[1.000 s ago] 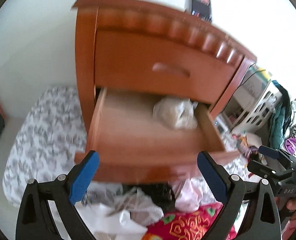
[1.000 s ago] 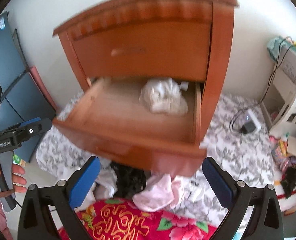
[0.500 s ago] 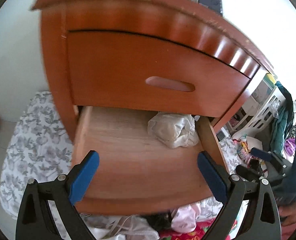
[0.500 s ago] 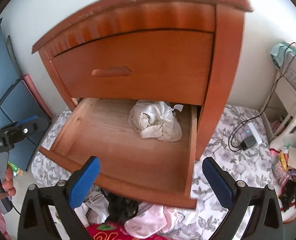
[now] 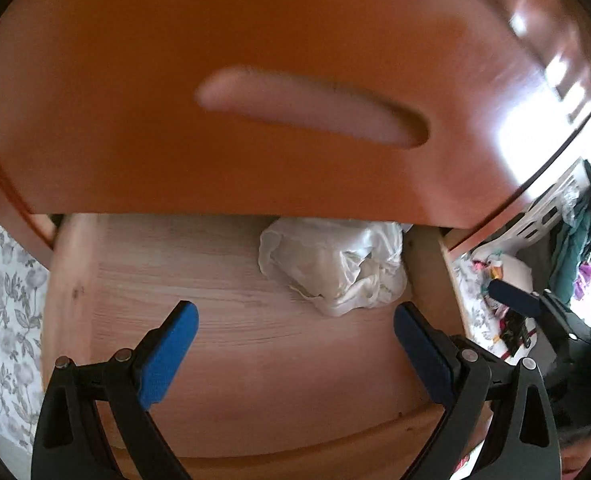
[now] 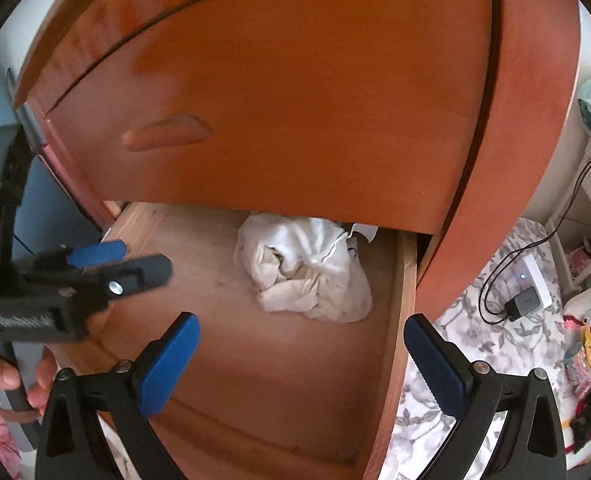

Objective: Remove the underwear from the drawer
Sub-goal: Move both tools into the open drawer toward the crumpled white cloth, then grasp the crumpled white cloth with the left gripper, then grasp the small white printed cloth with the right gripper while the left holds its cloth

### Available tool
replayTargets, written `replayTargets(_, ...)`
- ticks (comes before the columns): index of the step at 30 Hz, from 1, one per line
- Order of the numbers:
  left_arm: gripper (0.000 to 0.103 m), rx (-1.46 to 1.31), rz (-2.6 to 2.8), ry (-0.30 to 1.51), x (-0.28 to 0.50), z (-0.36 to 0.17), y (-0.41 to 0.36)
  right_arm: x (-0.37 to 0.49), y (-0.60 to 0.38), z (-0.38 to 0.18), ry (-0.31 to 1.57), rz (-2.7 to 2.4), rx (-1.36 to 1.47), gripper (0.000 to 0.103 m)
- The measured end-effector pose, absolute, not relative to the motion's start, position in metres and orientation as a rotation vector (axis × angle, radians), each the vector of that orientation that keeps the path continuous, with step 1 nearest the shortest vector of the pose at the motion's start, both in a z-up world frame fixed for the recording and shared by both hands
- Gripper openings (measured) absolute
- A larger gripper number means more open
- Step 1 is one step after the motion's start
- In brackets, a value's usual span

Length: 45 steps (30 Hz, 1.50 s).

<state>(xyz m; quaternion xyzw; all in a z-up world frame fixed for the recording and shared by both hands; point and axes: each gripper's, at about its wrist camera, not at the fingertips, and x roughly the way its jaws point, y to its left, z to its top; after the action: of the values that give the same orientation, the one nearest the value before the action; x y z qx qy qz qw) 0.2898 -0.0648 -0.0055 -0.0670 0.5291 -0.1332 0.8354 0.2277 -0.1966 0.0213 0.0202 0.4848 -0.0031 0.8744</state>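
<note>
Lower drawer (image 6: 255,364) of the wooden nightstand (image 6: 295,92) already pulled out, so the opening step counts as done; extraction itself not yet begun. White underwear (image 6: 307,276) bunched in a crumpled heap on the drawer floor, toward the back right corner, close beside the right wall (image 6: 403,320) and partly tucked under the closed upper drawer front (image 5: 255,80). Nothing else visible inside the drawer. Left gripper (image 5: 295,332) spread wide and empty, hovering above the bare wooden floor of the drawer, with the underwear (image 5: 335,264) just ahead and a little right of centre, nearer the right-hand finger. Right gripper (image 6: 301,344) likewise gaping wide and holding nothing, poised over the drawer's front half, the heap sitting between and beyond its blue pads (image 6: 167,360). No contact with the cloth from either tool. Remaining, by judgement: reach in under the upper drawer front, close on a fold of the fabric, lift clear of the drawer walls and carry out. Floral sheet (image 6: 471,340) and a charger (image 6: 525,304) outside the drawer to the right, well apart from the work.
</note>
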Motion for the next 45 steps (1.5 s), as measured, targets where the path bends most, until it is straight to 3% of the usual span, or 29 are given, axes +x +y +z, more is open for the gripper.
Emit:
replayTargets(8,0.095,-0.132,-0.274,1.200,0.310,-0.029,-0.088,0.226,-0.208,0.006,1.050,-0.015,0.034,0.103)
replayTargets(10,0.081,-0.139,-0.270,1.207,0.315,-0.033,-0.091,0.223,-0.214,0.007,1.045,-0.022,0.043,0.103)
replayTargets(17,0.069,-0.179,-0.285,1.234,0.329,-0.045,-0.102,0.219,-0.226,0.013,1.007,-0.025,0.033,0.103)
replayTargets(21,0.036,-0.211,-0.277,1.283,0.335,-0.058,-0.106,0.217,-0.231,0.012,1.004,-0.025,0.049,0.103)
replayTargets(23,0.029,-0.260,-0.298,1.281,0.334,-0.060,-0.103,0.216,-0.233,0.011,1.005,-0.024,0.051,0.103)
replayTargets(25,0.006,-0.262,-0.304,1.277,0.333,-0.059,-0.102,0.214,-0.234,0.010,1.012,-0.027,0.049,0.103)
replayTargets(45,0.001,-0.412,-0.404,1.010,0.246,0.012,0.013,0.205,-0.233,0.019,1.015,-0.047,0.047,0.103)
